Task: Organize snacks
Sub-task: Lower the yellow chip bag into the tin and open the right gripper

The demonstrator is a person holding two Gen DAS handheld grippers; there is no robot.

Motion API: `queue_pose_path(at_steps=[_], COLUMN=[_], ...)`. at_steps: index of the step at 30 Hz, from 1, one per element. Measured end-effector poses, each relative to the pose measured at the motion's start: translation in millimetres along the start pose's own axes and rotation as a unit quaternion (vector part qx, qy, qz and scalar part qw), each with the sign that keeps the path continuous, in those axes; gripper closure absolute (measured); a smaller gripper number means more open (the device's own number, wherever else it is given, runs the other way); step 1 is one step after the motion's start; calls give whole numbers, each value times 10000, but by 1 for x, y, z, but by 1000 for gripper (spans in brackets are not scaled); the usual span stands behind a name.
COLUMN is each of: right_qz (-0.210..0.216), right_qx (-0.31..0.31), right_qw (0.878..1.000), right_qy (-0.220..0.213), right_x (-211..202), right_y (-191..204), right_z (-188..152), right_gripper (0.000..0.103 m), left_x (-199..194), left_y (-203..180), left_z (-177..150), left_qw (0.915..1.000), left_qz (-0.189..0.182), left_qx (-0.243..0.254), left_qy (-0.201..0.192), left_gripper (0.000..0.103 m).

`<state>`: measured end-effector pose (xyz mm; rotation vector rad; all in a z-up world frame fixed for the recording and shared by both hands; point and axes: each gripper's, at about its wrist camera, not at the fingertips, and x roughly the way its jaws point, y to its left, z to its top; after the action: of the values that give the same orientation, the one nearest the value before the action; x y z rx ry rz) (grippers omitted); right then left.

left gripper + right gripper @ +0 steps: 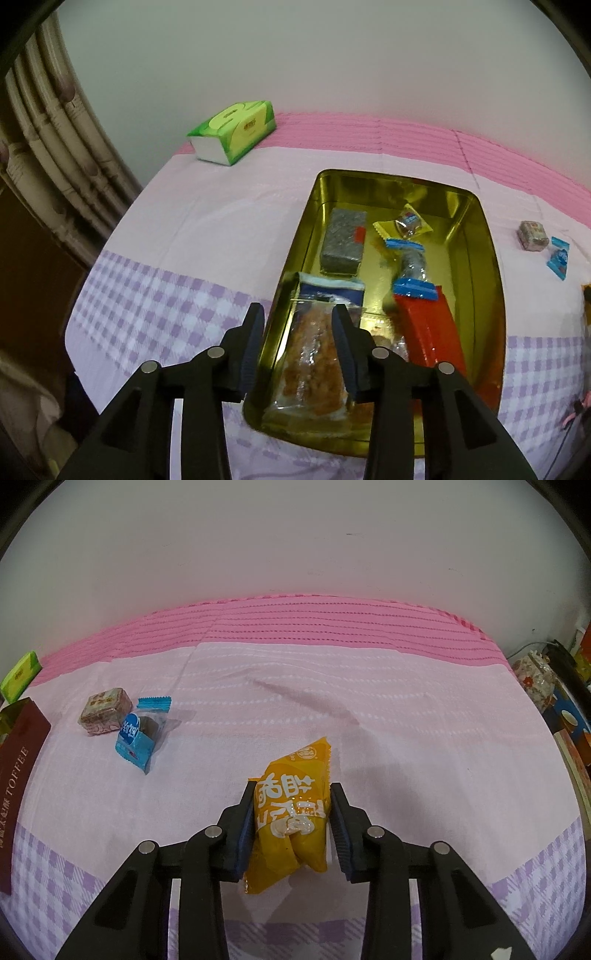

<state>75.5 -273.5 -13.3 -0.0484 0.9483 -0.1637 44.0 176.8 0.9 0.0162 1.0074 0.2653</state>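
Observation:
A gold tin (495,280) sits on the pink cloth and holds a grey block (341,242), a red packet (430,332), wrapped candies (412,264) and a clear cake packet (314,358). My left gripper (297,314) hangs over the tin's near left corner. It is open, and the cake packet lies below its fingers without being pinched. In the right wrist view a yellow snack packet (291,812) lies on the cloth between the fingers of my right gripper (293,790). The left pad touches it and a thin gap shows at the right pad.
A small patterned box (105,710) and a blue candy packet (138,736) lie on the cloth left of the yellow packet. A maroon toffee lid (18,775) is at the far left, and a green tissue pack (236,127) stands near the wall. Clutter (565,709) crowds the table's right edge.

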Motion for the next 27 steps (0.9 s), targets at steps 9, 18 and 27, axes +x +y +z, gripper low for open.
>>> queue_pose_path(at_steps=[9, 18, 27], right_qz=[141, 1091, 1935], right_qx=[-134, -690, -1385], right_qw=[9998, 9913, 9709], right_qy=[-107, -269, -254], right_x=[-23, -56, -77], right_y=[24, 113, 219], right_z=[11, 28, 33], right_gripper=[70, 70, 70], left_x=[5, 2, 7], left_y=[11, 19, 33], left_z=[0, 2, 4], left_qw=[10000, 10000, 9995], left_qz=[-62, 15, 148], left_qx=[-59, -83, -274], left_qy=[50, 1, 78], left_gripper=[45, 41, 40])
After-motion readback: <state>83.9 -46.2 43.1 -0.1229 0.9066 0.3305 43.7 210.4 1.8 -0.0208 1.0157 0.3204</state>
